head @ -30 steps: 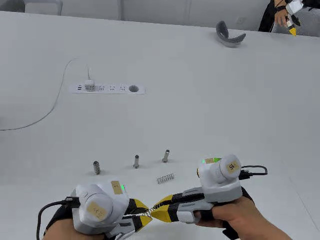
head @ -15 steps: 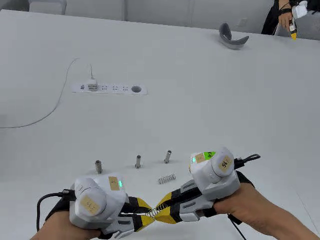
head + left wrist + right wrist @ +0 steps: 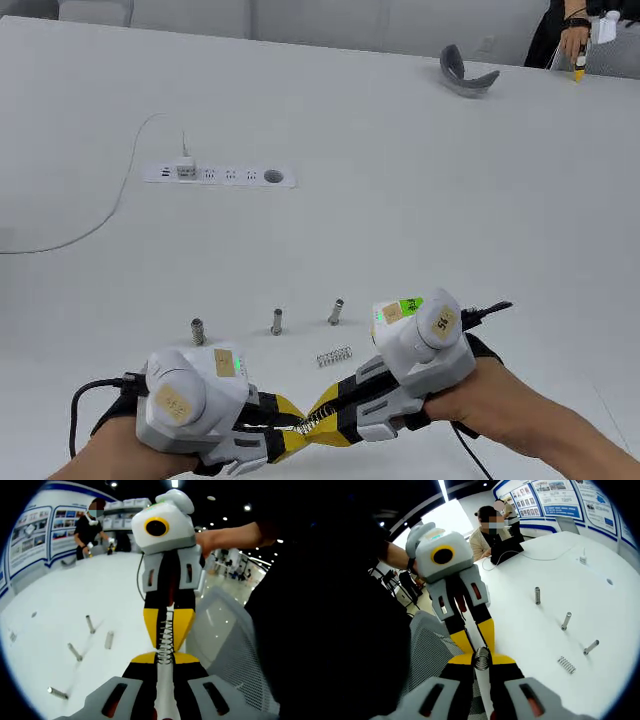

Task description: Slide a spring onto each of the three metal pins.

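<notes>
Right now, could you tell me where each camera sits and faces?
Head view: on the headset, looking down at the white workbench; hands, yellow-tipped left gripper and right gripper show.
Left gripper view: on the left gripper, facing the right one; own jaws below.
Right gripper view: mirrored, facing the left gripper; own jaws below.
Shared: the thin steel coil spring clamped between both.
</notes>
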